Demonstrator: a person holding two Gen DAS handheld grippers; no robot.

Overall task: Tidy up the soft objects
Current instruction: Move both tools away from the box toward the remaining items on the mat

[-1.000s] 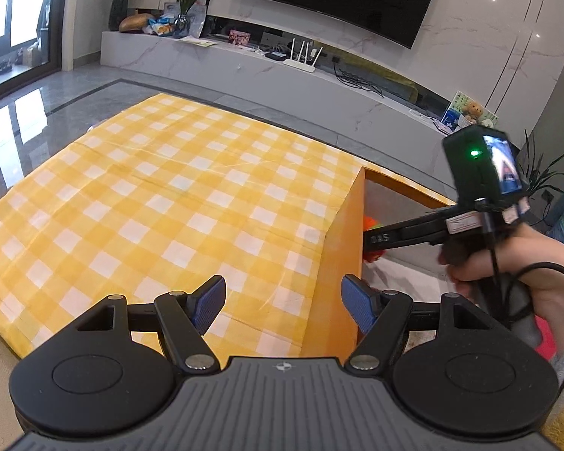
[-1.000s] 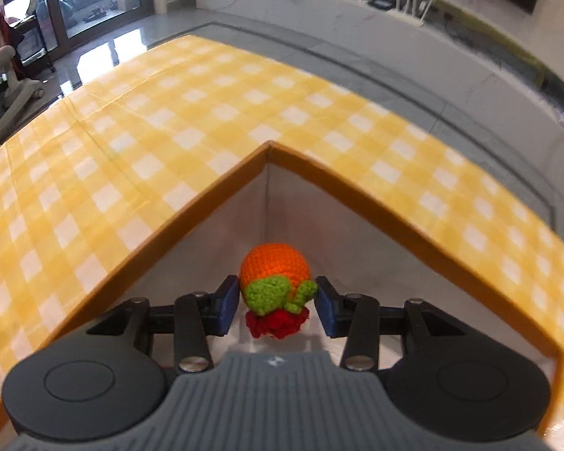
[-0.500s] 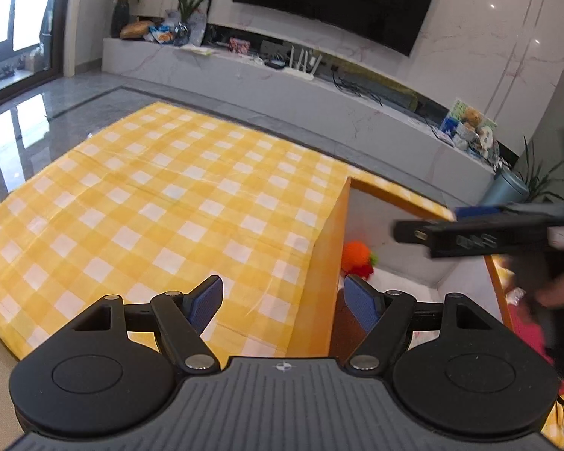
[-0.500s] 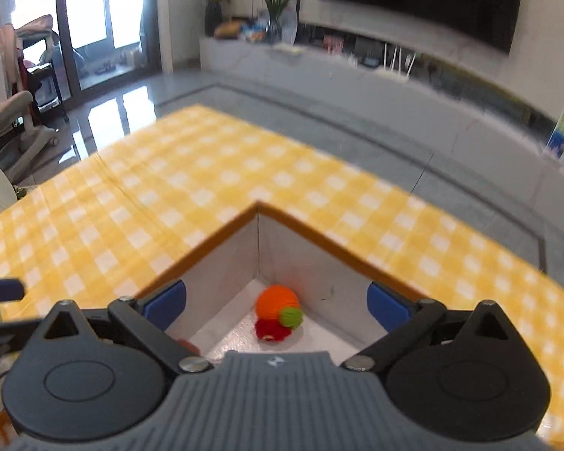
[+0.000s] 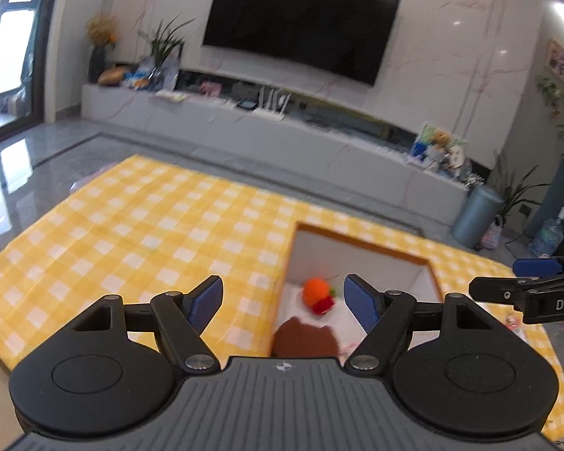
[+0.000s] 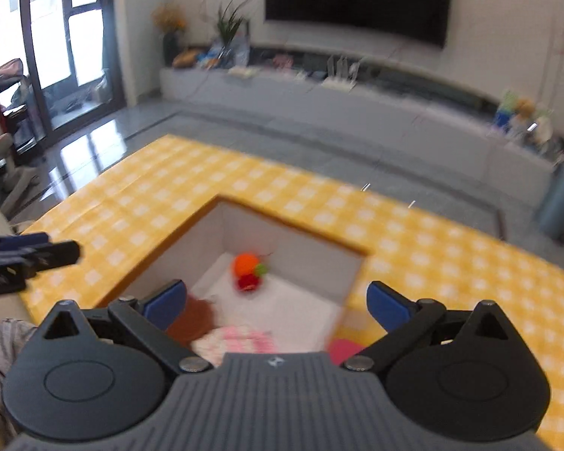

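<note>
On the left, the yellow-and-white checked cloth [image 5: 139,233] spreads over the table, bare of toys in this stretch. The left claw [image 5: 284,302] hangs above the near edge of the cloth with its blue pads [image 5: 206,297] set wide apart and nothing between them; in the right wrist view its tip [image 6: 26,259] juts in from the left border, above the cloth beside the box.

Further right stands the open box [image 5: 361,251], orange along its rim and pale inside, sunk among the checked cloth. The orange crocheted ball [image 5: 314,291], with a green tuft and a red frill at its lower side, lies on the white floor of the box toward the far corner, touching neither claw. Nearer the cameras, a brown soft object [image 5: 304,336] sits at the near left inside the box, and a pink-and-white knitted piece [image 6: 237,340] lies just beside it on the box floor; both are blurred.

The right claw [image 6: 276,302] is held above the box, its pads [image 6: 389,306] spread fully and empty, the ball well below and beyond them. In the left wrist view it enters from the right edge [image 5: 526,285]. A pink thing [image 6: 342,349] shows just outside the box's near right corner, too blurred to tell.
</note>
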